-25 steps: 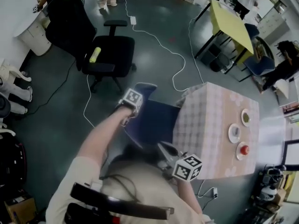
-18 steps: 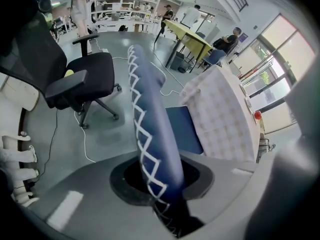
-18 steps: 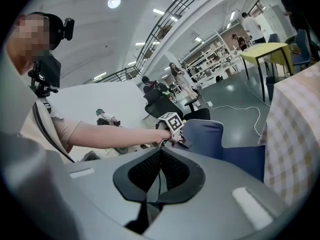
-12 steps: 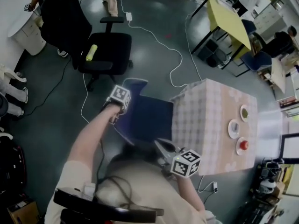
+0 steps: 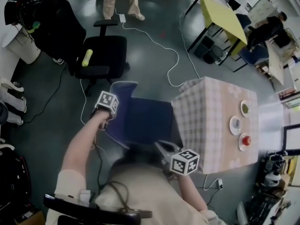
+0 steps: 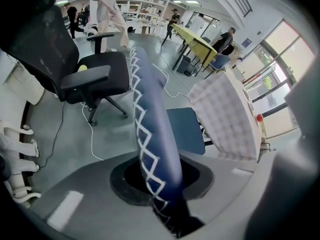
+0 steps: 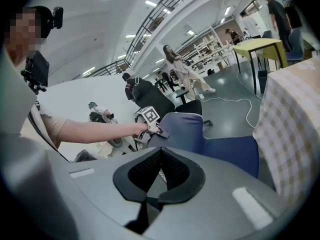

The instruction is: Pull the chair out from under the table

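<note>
The blue chair (image 5: 143,121) stands at the left side of the table with the pink checked cloth (image 5: 211,111), its seat almost wholly out from under it. My left gripper (image 5: 104,118) is shut on the top edge of the chair's backrest (image 6: 150,129), which runs between the jaws with its white stitching showing. The seat (image 6: 185,129) and the tablecloth (image 6: 225,114) lie beyond. My right gripper (image 5: 162,149) hovers near the seat's near edge and the table corner, jaws together with nothing in them; it looks towards the backrest (image 7: 180,126) and my left gripper (image 7: 150,126).
A black office chair (image 5: 101,55) with a yellow-green object on its seat stands behind the blue chair. A white cable (image 5: 173,55) snakes over the floor. Small dishes (image 5: 234,124) and a red object (image 5: 244,140) sit on the table. A yellow table (image 5: 220,13) and people are farther off.
My left gripper has moved left in the head view with the backrest in its grip, and the chair has come further out from the table. The right gripper has barely shifted.
</note>
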